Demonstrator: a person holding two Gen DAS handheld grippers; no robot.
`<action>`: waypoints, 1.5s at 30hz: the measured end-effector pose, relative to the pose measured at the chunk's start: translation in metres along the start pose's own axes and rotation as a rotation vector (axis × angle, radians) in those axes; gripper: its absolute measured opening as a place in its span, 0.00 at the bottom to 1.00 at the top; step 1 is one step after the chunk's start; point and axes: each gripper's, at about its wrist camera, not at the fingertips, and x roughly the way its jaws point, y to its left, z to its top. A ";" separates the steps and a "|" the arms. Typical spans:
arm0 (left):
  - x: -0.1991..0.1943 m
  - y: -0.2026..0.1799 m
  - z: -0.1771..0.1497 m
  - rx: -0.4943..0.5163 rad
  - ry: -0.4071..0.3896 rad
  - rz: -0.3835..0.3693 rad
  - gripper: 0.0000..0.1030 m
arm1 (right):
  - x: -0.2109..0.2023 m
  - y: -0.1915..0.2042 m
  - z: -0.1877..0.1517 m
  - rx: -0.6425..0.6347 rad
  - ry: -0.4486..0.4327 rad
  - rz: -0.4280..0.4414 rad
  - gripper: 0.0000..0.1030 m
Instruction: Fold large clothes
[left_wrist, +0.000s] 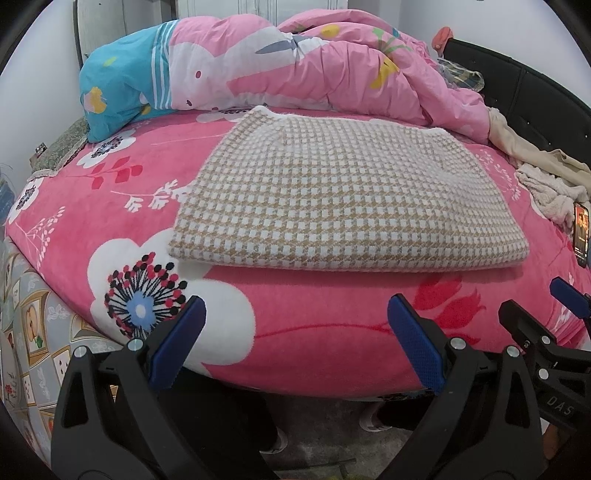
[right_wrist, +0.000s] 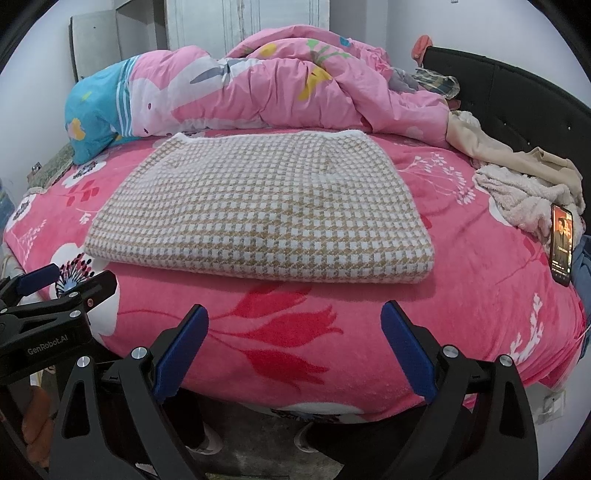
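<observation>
"GenRobot.AI" lettering marks left claw (right_wrist: 55, 284) beside folded checked garment (right_wrist: 258, 218).

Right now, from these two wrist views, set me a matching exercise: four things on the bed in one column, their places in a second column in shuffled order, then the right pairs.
Things:
1. houndstooth garment
2. phone
3. pink quilt
4. fluffy cream cloth

Places:
A. bunched along the far side of the bed
B. at the right edge, screen lit
C. folded flat in the middle of the pink floral blanket
D. heaped at the right, just behind the phone

Pairs: 1-C, 2-B, 3-A, 4-D
</observation>
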 end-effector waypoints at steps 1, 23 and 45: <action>0.000 0.000 0.000 0.000 -0.001 0.001 0.93 | 0.000 0.000 0.000 0.000 0.000 0.000 0.89; -0.002 0.004 0.002 -0.003 -0.002 0.003 0.93 | 0.001 0.002 0.000 -0.011 0.001 0.002 0.89; -0.001 0.002 0.002 -0.004 0.000 0.009 0.93 | 0.003 -0.001 -0.002 -0.012 0.009 0.006 0.89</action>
